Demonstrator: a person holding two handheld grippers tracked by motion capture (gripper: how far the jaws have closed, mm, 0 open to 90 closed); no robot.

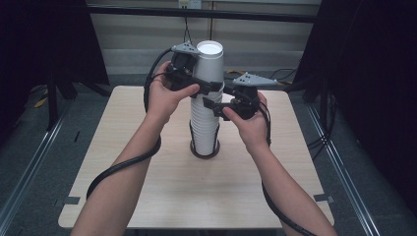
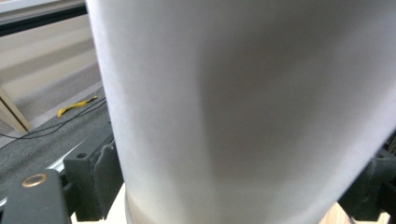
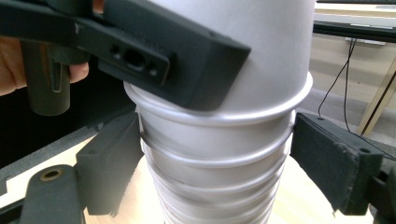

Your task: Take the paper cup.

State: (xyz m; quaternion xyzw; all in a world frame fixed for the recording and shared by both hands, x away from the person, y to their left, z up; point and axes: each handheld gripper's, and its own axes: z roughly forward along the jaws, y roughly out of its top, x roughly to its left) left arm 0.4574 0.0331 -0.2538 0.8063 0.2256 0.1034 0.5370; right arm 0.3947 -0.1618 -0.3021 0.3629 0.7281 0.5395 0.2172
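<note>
1. High view. A stack of upturned white paper cups stands on a dark ring at the middle of the desk. The top cup sits tilted, its base uppermost. My left gripper meets the top cup's lower wall from the left, and my left hand holds the gripper body. My right gripper reaches the stack from the right, just beneath the left one, held in my right hand. A cable trails from each gripper down along my forearms.

2. Left gripper view. The top cup's white wall stands between my fingers; one finger lies against its left side and the other is at the right edge. The fingers are set narrow on the cup and appear to hold it.

3. Right gripper view. My right fingers flank the stack below the top cup's rolled rim. A gap shows on the right side, so these fingers stand wide and do not grip. My left gripper crosses the upper left, pressed on the top cup.
</note>
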